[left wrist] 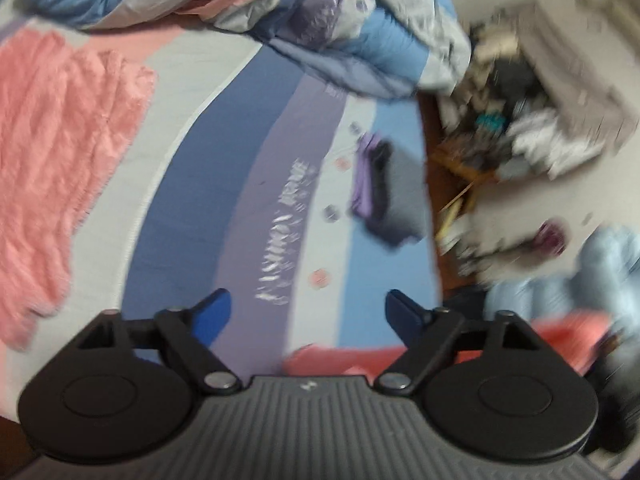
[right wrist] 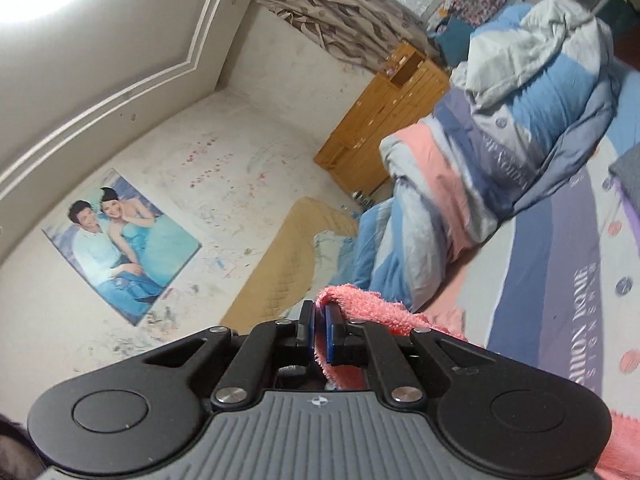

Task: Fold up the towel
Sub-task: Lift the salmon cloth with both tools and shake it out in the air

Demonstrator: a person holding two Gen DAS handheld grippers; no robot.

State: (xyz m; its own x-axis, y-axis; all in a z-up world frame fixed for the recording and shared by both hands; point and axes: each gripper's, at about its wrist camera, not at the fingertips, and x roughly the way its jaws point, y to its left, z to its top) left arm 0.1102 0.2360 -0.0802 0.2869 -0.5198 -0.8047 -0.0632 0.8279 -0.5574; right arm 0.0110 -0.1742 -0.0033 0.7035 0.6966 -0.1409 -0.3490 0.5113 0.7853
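Pink terry towel on striped bed sheet, one edge pinched in clenched right gripper. Left gripper spread wide, empty above sheet. Crumpled quilt, wooden cabinet, wall poster beyond.

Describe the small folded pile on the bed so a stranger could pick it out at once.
Start at the bed sheet with its broad blue, lilac and grey bands, then follow it to the edge nearest the cluttered floor. There lies the small folded pile, ahead of the open left claw. It is dark grey and purple, unlike the fluffy pink towel or the crumpled striped quilt.
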